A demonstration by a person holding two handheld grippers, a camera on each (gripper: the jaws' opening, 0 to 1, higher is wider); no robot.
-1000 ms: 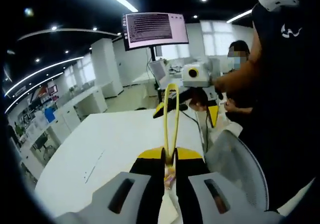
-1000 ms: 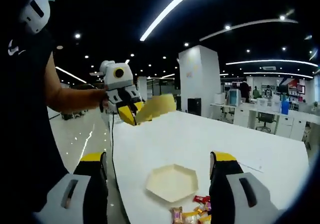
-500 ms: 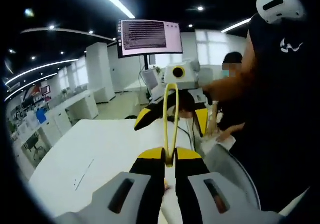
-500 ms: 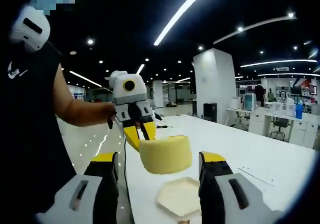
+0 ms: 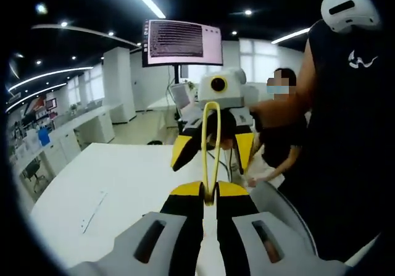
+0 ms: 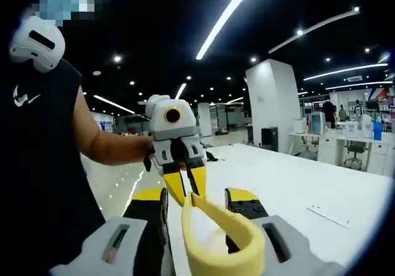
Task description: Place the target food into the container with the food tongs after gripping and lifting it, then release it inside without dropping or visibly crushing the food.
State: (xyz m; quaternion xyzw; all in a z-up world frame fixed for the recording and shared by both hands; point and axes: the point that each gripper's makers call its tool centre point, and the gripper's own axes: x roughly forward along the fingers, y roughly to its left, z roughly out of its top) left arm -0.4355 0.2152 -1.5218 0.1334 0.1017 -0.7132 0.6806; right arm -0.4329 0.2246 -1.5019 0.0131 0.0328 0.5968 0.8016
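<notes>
We judge the task barely begun. Our left gripper (image 5: 208,197) has its fingers clamped on the end of the yellow food tongs (image 5: 210,146), which run straight up toward 12 o'clock in the left gripper view. In the right gripper view the same tongs loop in from 6 o'clock, passing between the two fingers of our right gripper (image 6: 196,203). Those fingers stand apart on either side of the yellow band, and we cannot tell whether they touch it. The tongs' far end points at the right gripper, so this looks to us like a handover or regrip between the two hands, held up above the white desk (image 5: 111,183).

No food and no container can be made out at this moment, so where the target food lies we cannot say. What is left, by our reckoning, is everything that counts: settling the tongs, gripping and lifting the food, carrying it over the container, and releasing it inside without crushing it.
</notes>
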